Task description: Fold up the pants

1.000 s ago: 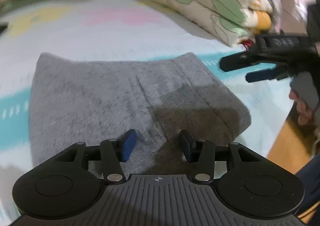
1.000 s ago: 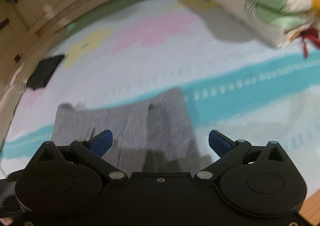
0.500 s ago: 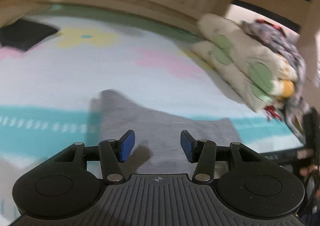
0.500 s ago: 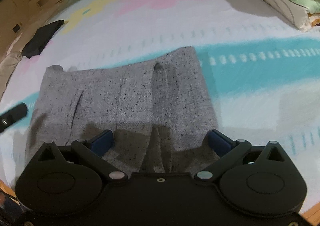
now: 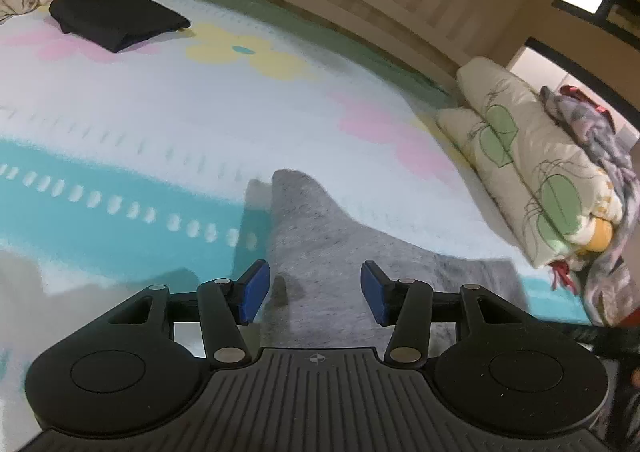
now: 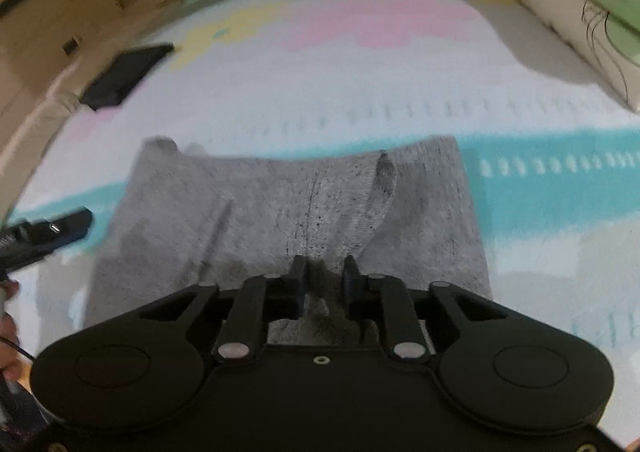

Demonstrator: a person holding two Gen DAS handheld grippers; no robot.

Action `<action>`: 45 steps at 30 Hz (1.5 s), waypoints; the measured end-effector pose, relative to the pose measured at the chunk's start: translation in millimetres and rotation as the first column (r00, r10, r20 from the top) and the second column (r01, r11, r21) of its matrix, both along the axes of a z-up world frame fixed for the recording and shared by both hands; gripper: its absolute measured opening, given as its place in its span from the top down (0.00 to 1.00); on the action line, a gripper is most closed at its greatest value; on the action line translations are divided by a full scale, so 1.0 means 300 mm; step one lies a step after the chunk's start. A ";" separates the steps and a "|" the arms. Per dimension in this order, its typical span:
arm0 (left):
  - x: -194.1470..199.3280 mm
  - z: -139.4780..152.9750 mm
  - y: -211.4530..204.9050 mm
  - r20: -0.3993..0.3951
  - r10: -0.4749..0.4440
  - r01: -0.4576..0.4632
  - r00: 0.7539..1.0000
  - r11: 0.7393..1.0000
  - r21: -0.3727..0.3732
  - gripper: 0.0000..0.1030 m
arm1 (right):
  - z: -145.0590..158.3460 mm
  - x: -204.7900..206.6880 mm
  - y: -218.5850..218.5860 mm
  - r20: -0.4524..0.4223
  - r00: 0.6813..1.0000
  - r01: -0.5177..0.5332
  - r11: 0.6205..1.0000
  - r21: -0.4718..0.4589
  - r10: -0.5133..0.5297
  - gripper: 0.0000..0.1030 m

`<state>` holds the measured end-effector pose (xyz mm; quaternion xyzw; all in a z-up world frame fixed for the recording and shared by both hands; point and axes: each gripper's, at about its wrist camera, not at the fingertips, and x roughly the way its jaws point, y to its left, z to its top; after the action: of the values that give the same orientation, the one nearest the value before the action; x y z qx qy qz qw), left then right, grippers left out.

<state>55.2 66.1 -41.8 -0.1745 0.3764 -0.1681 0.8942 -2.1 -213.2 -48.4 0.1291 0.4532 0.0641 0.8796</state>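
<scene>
Item: grey knit pants point(image 6: 280, 212), partly folded, laid flat on a pastel flowered bedspread point(image 5: 200, 124).
Handling: judged soft, light and limp; sagging is expected between held points.
Hold: near edge, best taken at two spread points.
Right gripper point(image 6: 323, 272): closed on a bunched fold at the near edge.
Left gripper point(image 5: 315, 290): spread apart, nothing held, poised over the pants' left part.

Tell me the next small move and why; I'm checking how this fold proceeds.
Probably close the left hand-held gripper on the near edge of the gray pants. Its fingers stand open over the fabric, while the right hand-held gripper looks pinched on a bunch of that edge. With both sides held, the edge could lift evenly for the fold.
</scene>
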 end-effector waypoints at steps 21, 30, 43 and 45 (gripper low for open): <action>-0.042 -0.087 -0.217 -0.067 -0.204 0.215 0.977 0.936 0.279 0.46 | -0.089 0.037 -0.132 -0.056 0.968 0.234 0.957 -0.169 -0.246 0.23; -0.196 0.007 -0.255 0.043 -0.254 0.229 0.966 0.924 0.307 0.45 | 0.019 -0.033 -0.089 0.065 0.972 0.233 0.949 -0.215 -0.224 0.21; -0.209 -0.071 -0.344 -0.037 -0.263 0.256 0.964 0.883 0.394 0.39 | -0.061 -0.096 0.052 -0.071 0.993 0.060 0.931 -0.360 -0.091 0.03; -0.209 -0.065 -0.353 -0.055 -0.256 0.256 0.965 0.878 0.404 0.39 | -0.063 -0.071 0.033 -0.108 0.987 0.081 0.942 -0.326 -0.122 0.01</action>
<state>-7.6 -39.7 -61.3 0.0667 0.4230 -0.2025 0.8807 -23.3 -203.3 -67.2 0.0115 0.5051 -0.0641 0.8606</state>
